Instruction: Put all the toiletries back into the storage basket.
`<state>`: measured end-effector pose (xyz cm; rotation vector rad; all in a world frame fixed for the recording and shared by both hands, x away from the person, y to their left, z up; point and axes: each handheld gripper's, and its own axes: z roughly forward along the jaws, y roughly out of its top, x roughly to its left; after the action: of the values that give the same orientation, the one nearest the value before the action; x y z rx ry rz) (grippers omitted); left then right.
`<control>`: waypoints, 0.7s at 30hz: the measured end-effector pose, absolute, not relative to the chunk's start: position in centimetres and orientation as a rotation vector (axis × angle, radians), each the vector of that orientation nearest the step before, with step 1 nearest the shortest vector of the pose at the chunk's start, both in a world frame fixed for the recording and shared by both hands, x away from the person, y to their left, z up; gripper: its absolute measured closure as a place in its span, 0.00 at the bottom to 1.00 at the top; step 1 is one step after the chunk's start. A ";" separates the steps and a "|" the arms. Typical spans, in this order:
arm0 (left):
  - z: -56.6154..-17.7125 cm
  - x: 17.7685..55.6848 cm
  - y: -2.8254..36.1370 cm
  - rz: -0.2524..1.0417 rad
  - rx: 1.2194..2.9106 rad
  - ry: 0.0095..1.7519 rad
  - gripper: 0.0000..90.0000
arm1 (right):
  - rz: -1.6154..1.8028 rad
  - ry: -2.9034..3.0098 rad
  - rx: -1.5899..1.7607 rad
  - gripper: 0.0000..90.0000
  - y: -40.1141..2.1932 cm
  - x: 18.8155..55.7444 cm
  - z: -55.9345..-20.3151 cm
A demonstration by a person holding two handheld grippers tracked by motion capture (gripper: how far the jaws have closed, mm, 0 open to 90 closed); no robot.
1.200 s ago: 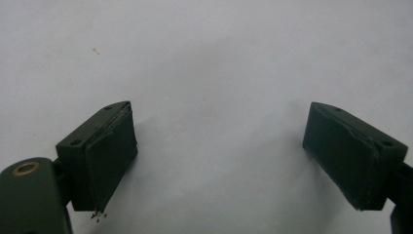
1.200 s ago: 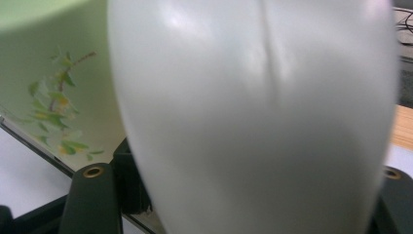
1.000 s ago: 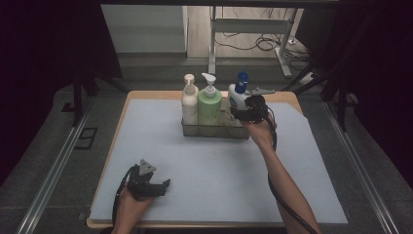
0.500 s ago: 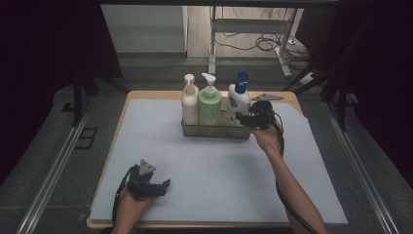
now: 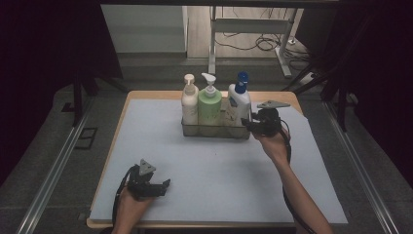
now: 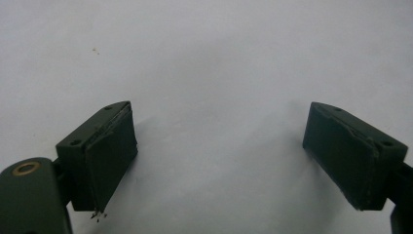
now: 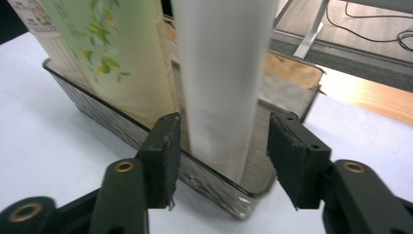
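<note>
Right gripper (image 7: 219, 161): jaws half-closed and closing, straddling the upright white bottle (image 7: 221, 83), pads just clear. Bottle stands at the tray's (image 7: 97, 122) right end. Left gripper (image 6: 219, 156): jaws wide, empty, well apart on bench (image 5: 219, 170).

Three pump bottles are standing in one metal tray (image 5: 214, 131): a cream one (image 5: 189, 103), a green one (image 5: 210, 105), a white blue-capped one (image 5: 239, 103) at three o'clock. Two grippers are showing.
</note>
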<state>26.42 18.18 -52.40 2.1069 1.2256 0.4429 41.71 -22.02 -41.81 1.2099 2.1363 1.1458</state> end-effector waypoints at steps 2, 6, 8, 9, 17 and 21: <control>-52.4 26.4 18.2 0.443 2.107 1.226 0.13 | 1.137 2.130 1.224 0.63 -22.4 41.7 -42.0; -52.4 26.4 18.2 0.443 2.107 1.226 0.13 | 1.127 2.117 1.249 0.76 -23.1 42.0 -42.3; -52.4 26.4 18.2 0.443 2.107 1.226 0.13 | 1.106 2.118 1.269 0.81 -23.2 42.4 -42.5; -52.4 26.4 18.2 0.442 2.106 1.227 0.13 | 1.100 2.115 1.277 0.84 -23.2 42.5 -42.6; -52.4 26.4 18.2 0.442 2.106 1.226 0.13 | 1.046 2.093 1.312 0.99 -22.5 44.2 -43.6; -52.4 26.4 18.2 0.442 2.106 1.226 0.13 | 1.031 2.100 1.323 0.99 -22.0 45.1 -44.0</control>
<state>26.42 18.18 -52.40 2.1063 1.2265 0.4419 45.09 -22.00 -43.96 1.3235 2.1003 1.0311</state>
